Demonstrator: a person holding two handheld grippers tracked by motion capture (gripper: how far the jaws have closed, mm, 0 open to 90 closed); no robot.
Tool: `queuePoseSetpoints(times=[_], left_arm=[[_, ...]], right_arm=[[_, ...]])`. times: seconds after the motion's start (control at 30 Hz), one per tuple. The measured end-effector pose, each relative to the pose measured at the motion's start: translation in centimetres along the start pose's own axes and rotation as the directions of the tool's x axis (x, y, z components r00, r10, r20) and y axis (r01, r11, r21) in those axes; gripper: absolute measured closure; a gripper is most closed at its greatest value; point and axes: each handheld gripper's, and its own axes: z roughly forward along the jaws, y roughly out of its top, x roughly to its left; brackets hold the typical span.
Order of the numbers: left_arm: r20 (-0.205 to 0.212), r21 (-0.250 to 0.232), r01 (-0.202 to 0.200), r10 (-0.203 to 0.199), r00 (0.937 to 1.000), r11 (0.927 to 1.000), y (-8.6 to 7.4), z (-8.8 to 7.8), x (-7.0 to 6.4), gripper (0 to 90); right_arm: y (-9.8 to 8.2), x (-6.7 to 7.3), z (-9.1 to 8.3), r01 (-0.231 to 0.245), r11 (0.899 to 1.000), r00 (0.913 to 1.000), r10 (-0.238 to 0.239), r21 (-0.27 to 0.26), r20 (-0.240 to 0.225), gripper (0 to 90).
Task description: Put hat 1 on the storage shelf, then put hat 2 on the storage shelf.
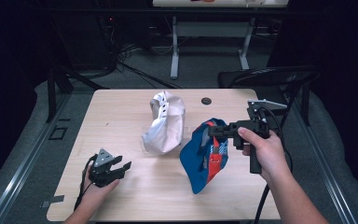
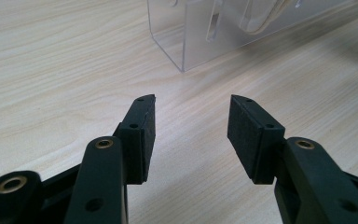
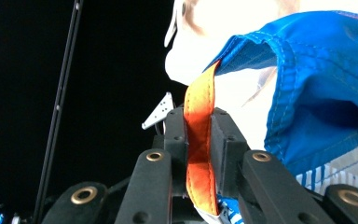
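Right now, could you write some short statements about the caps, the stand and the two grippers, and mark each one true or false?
1. The right gripper is shut on the orange strap of the blue cap. True.
2. The left gripper holds the white cap. False: its jaws are open with nothing between them, above the bare table.
3. The white cap sits on a clear stand. True.
4. The blue cap lies flat on the table. False: it hangs from the right gripper by its strap.
5. The white cap is to the right of the blue cap in the high view. False: it is to the left.
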Motion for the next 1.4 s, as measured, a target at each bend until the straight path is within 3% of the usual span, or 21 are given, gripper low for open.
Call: queuePoseSetpoints(times=[0.07,0.3,0.97,1.13,1.4], left_arm=[[0.0,0.0,-0.001,0.001,1.0,1.0,0.0,0.0,0.0,52.3],[0.001,0.0,-0.004,0.004,1.0,1.0,0.0,0.1,0.0,52.3],[0.007,0.005,0.004,-0.005,1.0,1.0,0.0,0.1,0.1,52.2],[0.006,0.006,-0.003,0.003,1.0,1.0,0.0,0.1,0.1,52.2],[0.007,0.007,-0.002,0.002,1.0,1.0,0.0,0.1,0.1,52.2]], right_arm=[[0.3,0.1,-0.4,-0.017,1.0,0.9998,0.017,-0.013,-0.012,78.7],[1.5,0.6,-1.3,-0.009,0.999,0.9999,0.01,-0.05,0.012,78.8],[4.9,3.9,-3.5,-0.01,0.987,0.9996,0.014,-0.16,0.023,78.8],[5.7,4.4,-3.8,0.007,0.987,0.9985,0.002,-0.16,0.054,78.8],[7.6,4.6,-3.8,-0.011,0.976,0.9958,0.03,-0.217,0.087,78.8]])
